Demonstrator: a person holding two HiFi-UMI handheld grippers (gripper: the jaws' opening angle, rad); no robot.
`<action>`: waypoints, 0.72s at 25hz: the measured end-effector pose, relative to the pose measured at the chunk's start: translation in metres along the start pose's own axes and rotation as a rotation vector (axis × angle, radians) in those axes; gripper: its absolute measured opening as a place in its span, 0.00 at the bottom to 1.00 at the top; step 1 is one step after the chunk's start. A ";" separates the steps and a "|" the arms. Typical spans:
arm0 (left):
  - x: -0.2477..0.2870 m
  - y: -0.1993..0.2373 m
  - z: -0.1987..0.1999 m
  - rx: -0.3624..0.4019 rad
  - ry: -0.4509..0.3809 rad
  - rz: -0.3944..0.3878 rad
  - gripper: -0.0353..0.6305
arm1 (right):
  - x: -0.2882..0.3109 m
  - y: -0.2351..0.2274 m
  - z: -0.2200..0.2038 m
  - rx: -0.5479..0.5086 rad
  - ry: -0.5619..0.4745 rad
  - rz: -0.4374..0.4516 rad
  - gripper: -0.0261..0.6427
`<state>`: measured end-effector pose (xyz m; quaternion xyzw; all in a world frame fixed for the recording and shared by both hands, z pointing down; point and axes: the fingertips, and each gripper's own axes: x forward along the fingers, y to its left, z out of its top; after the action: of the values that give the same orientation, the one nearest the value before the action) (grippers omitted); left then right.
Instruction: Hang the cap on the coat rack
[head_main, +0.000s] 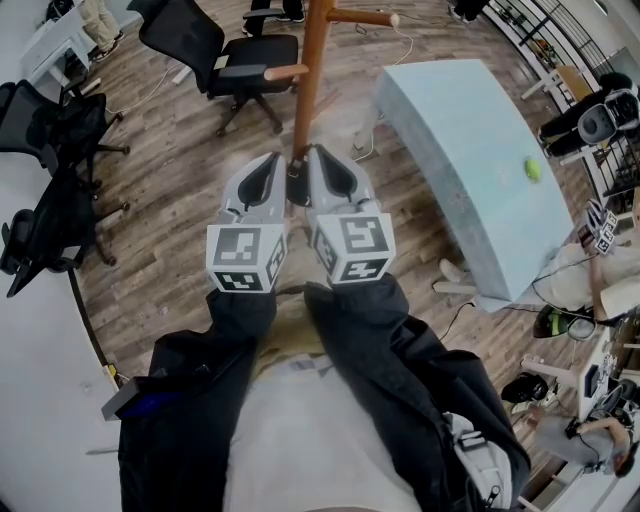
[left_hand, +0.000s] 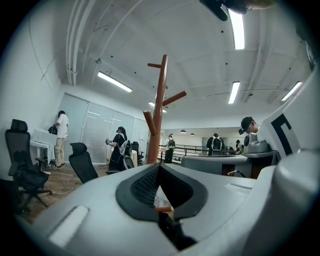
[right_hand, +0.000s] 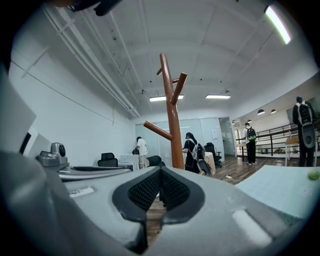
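The wooden coat rack (head_main: 310, 70) stands on the plank floor right ahead of me, and its pegs are bare. The same coat rack (left_hand: 159, 110) rises over the jaws in the left gripper view, and the coat rack (right_hand: 171, 115) does so in the right gripper view too. No cap shows in any view. My left gripper (head_main: 272, 160) and right gripper (head_main: 325, 155) are held side by side, almost touching, pointing at the rack's foot. Both are shut with their pads together and nothing between them, the left gripper (left_hand: 159, 167) and the right gripper (right_hand: 160, 172) alike.
A light blue table (head_main: 470, 150) with a small green ball (head_main: 533, 169) stands to the right of the rack. Black office chairs (head_main: 225, 55) stand behind the rack, and more chairs (head_main: 60, 200) at the left. Several people (left_hand: 117, 147) stand in the far room.
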<state>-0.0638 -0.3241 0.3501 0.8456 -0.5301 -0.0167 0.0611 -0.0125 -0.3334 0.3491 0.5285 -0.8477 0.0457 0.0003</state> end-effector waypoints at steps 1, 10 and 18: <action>0.000 0.000 0.000 0.000 0.001 -0.001 0.06 | 0.000 0.000 0.000 0.002 0.001 -0.001 0.03; 0.004 -0.002 -0.001 0.000 0.007 -0.002 0.06 | 0.000 -0.001 0.000 0.004 0.003 0.001 0.03; 0.002 -0.003 -0.002 -0.003 0.009 -0.004 0.06 | -0.001 -0.001 -0.001 -0.004 0.004 -0.004 0.03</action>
<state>-0.0602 -0.3250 0.3517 0.8467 -0.5279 -0.0137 0.0646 -0.0115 -0.3326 0.3496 0.5302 -0.8466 0.0452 0.0032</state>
